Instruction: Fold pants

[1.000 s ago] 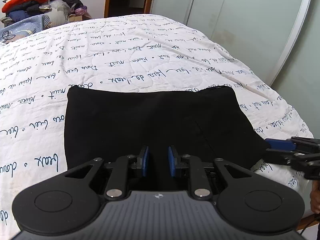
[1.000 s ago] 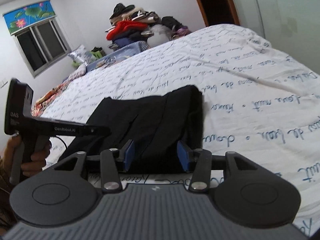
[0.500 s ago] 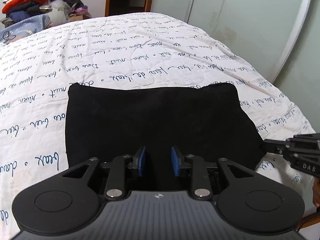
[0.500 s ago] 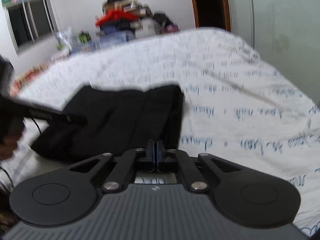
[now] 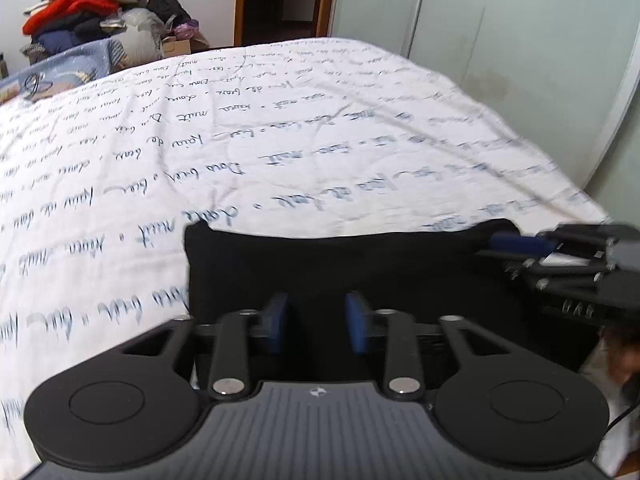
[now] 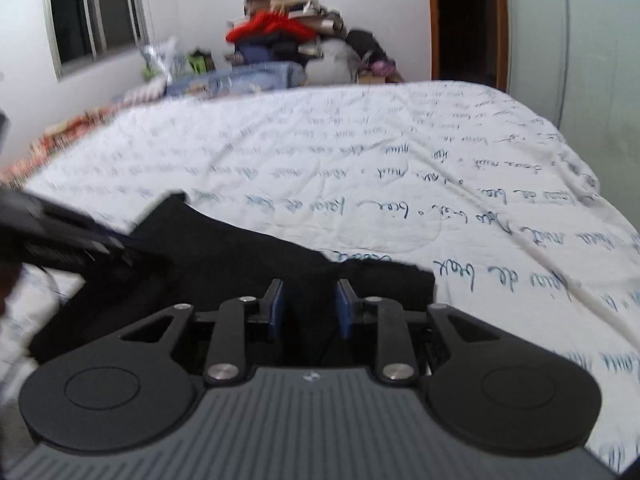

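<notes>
Black pants (image 5: 340,264) lie folded in a flat rectangle on the white bed cover near its front edge; they also show in the right wrist view (image 6: 224,256). My left gripper (image 5: 316,326) is open and empty, low over the pants' near edge. My right gripper (image 6: 308,312) is open and empty over the pants' right part. The right gripper also shows at the right of the left wrist view (image 5: 516,244), over the pants' far right corner. The left gripper shows at the left of the right wrist view (image 6: 100,246).
The white bed cover with blue script (image 5: 280,128) stretches far ahead. A pile of clothes (image 5: 84,12) sits beyond the bed's far end. A wardrobe wall (image 5: 520,32) stands to the right, a doorway (image 5: 284,0) behind. A window (image 6: 92,20) is on the left wall.
The right gripper shut half a second ago and has opened again, moving in over the pants' right part. The left gripper has opened a little wider and tilted upward.
</notes>
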A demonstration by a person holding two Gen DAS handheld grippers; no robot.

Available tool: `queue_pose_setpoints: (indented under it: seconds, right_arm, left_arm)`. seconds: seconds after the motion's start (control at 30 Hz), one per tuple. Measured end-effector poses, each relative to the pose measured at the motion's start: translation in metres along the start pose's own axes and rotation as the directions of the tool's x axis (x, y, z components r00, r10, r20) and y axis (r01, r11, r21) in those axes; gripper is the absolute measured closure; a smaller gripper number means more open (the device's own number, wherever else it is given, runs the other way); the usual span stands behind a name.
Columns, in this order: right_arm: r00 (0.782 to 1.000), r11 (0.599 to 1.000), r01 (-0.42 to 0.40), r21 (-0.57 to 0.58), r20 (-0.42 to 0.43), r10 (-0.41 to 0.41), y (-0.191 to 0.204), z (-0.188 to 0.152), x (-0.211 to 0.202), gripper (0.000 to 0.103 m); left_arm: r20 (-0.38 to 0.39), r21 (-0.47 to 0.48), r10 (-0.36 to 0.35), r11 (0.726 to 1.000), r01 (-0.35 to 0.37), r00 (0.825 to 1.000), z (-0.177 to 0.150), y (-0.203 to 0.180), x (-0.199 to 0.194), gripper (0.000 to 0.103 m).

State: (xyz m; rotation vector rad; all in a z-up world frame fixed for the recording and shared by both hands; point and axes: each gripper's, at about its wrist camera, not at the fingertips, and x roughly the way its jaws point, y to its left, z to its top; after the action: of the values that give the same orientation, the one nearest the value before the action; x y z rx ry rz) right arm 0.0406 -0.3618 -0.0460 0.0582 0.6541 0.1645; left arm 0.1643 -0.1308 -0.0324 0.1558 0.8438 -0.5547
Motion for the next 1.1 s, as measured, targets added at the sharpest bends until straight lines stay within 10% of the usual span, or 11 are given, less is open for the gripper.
queue_pose_setpoints:
  seconds: [0.37,0.47,0.73,0.9,1.1]
  right_arm:
    - [0.999,0.999,0.038,-0.029,0.003,-0.038,-0.003,0.008,-0.002,0.071]
    - [0.999,0.999,0.031,-0.004,-0.04,-0.032,-0.014,0.003,0.018,0.068]
    - [0.997,0.998,0.064,-0.018,0.038,-0.063,0.006,0.0,-0.02,0.066]
    - [1.0,0.998,0.014,-0.064,0.01,-0.014,0.027,-0.023,-0.042,0.061]
    - [0.998,0.997,0.063,-0.04,0.007,-0.063,0.021,-0.043,-0.039,0.055]
  left_arm:
    - [0.026,-0.093,0.056,0.994,-0.054,0.998,0.025,0.037,0.019,0.041]
    - [-0.008,-0.08,0.169,0.982,-0.169,0.986,0.024,0.044,0.041,0.042]
    - [0.062,-0.138,0.085,0.988,-0.076,0.994,-0.005,0.043,-0.015,0.042]
    - [0.096,-0.057,0.012,0.998,-0.006,0.995,-0.04,0.013,-0.039,0.042]
    - [0.111,0.077,0.094,0.992,-0.103,0.989,-0.073,-0.006,-0.042,0.042]
